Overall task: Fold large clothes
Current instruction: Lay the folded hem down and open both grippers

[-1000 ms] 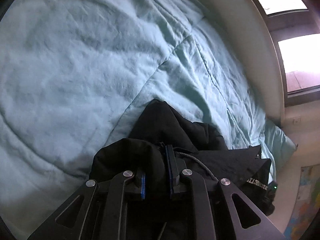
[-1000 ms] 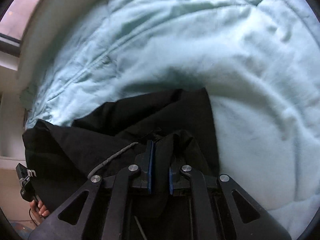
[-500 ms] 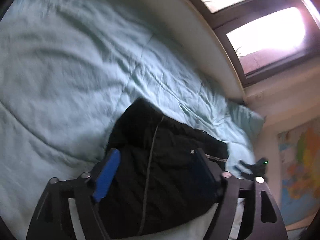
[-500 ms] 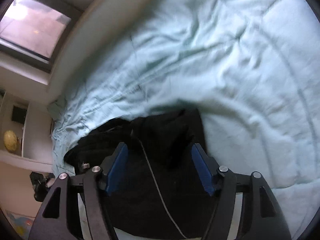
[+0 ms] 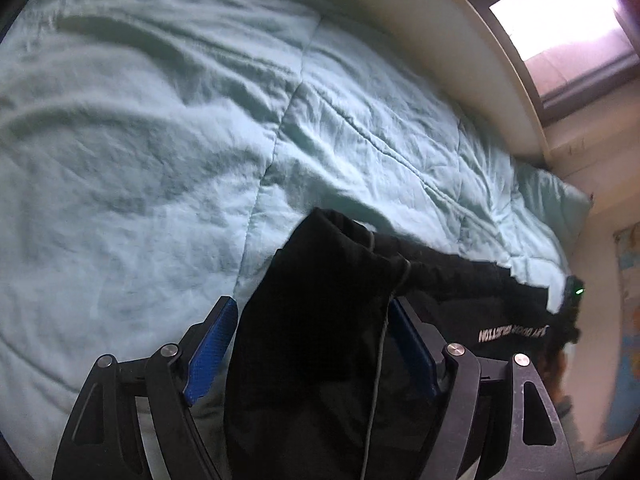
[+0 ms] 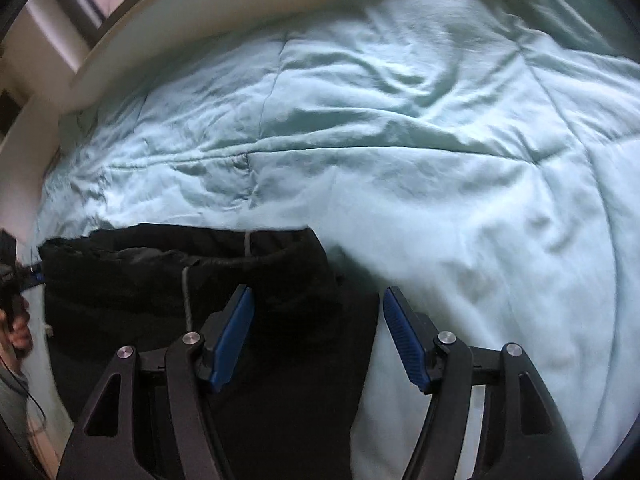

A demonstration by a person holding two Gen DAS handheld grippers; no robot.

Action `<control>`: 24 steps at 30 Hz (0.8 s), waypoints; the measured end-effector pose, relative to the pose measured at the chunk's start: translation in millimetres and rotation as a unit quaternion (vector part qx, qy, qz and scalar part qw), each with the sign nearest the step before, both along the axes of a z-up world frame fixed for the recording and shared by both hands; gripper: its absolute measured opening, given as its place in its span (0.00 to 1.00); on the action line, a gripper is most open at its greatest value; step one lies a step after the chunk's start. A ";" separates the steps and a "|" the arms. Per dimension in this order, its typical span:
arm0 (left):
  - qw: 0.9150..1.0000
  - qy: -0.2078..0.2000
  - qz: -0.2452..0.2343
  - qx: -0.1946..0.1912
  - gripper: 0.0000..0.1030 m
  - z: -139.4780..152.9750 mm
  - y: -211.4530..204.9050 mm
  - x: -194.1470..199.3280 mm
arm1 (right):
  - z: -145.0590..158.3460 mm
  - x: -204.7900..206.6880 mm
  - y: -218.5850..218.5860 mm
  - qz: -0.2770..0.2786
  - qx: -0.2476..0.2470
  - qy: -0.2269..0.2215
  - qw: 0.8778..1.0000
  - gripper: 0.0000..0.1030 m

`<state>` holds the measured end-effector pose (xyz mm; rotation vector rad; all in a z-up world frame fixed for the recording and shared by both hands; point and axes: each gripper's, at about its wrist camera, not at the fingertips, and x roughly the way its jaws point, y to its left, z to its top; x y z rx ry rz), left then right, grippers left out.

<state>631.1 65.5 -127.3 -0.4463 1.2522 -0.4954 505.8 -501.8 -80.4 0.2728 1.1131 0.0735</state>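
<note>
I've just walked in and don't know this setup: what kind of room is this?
Most likely a bedroom. A pale green quilt covers what looks like a bed, with a black garment lying on it, a window beyond the far edge, and a map on the wall.

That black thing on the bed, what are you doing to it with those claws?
A person is folding a black hoodie on a bed covered by a light green blanket, holding a claw in each hand. Right now both the left claw and the right claw are open, with the hoodie lying on the blanket between their blue pads, not gripped. Its gray drawstring lies across the cloth.
</note>
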 end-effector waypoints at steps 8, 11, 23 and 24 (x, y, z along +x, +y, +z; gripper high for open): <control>0.999 -0.018 0.020 -0.037 0.19 -3.0 1.0 -10.9 | -4.8 4.0 26.4 0.027 -0.026 0.000 0.999 0.31; 0.997 -0.069 0.022 -0.013 0.13 26.5 0.6 -28.2 | 28.4 -17.8 29.8 -0.005 -0.094 -0.044 0.995 0.20; 0.994 -0.052 0.051 0.087 0.13 15.6 -37.3 18.0 | 11.8 36.4 13.9 -0.060 -0.156 0.007 0.986 0.18; 0.994 -0.029 0.051 0.088 0.13 -5.1 -37.5 20.9 | -12.8 43.4 14.3 -0.055 -0.158 0.033 0.985 0.18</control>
